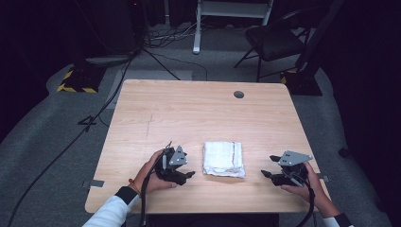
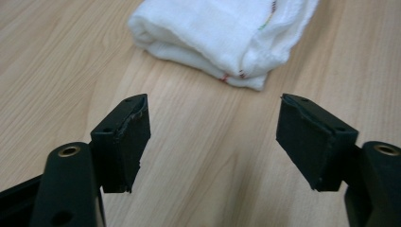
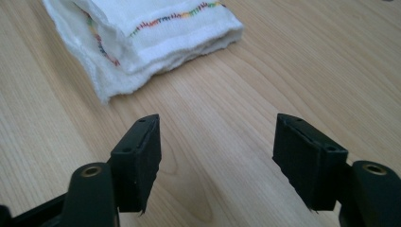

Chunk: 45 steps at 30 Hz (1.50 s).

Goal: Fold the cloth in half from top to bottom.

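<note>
From the high view, your cloth lies folded on the desk close to its near edge, about midway between the side edges. Your left tongs sit just to its left, your right tongs a little farther off to its right; neither touches it. Both point inward at the cloth. Your hands cover the rear of each tool, and your forearms are cut off at the bottom of the picture. The jaw gaps are too small to judge from here. A round hole shows near the far edge of the desk.

In the left gripper view, your left tongs are released, jaws standing wide apart with bare wood between them. The cloth lies ahead, clear of the pads, its far part cut off by the top of the picture. Its stitching is a faint coloured line.

In the right gripper view, your right tongs are likewise released and grasp nothing. The cloth lies ahead and to the left, cut off at the top, with a coloured stitched hem plain along its layers.
</note>
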Available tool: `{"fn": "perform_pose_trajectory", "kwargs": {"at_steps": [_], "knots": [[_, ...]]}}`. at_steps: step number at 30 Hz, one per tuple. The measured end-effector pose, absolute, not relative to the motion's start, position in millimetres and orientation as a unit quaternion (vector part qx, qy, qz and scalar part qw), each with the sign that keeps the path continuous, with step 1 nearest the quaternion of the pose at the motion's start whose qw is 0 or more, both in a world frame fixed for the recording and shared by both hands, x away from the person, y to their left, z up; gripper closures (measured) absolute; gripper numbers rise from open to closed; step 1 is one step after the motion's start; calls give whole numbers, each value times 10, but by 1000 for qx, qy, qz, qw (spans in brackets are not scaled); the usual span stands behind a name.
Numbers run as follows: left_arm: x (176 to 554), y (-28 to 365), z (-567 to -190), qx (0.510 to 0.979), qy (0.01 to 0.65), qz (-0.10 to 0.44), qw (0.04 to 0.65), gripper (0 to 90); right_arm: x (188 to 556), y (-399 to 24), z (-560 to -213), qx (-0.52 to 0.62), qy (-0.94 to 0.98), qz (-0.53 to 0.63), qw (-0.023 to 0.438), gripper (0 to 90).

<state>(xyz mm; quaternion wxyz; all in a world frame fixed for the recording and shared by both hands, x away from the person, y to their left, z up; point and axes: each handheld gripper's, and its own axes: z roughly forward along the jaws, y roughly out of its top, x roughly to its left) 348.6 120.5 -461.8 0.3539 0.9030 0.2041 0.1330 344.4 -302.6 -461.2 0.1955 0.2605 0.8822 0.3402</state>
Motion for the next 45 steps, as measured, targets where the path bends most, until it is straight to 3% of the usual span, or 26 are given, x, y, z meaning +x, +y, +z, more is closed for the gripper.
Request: {"fn": "perform_pose_trajectory", "kwargs": {"at_steps": [18,45], "knots": [[3431,1544,-4694,906,229,155,320,203,3407,-3302,-4726,286,883,305,214,298],[3481,2206,-4920,891,297,153,309,200,3316,-3966,-5016,419,814,355,189,243]]}}
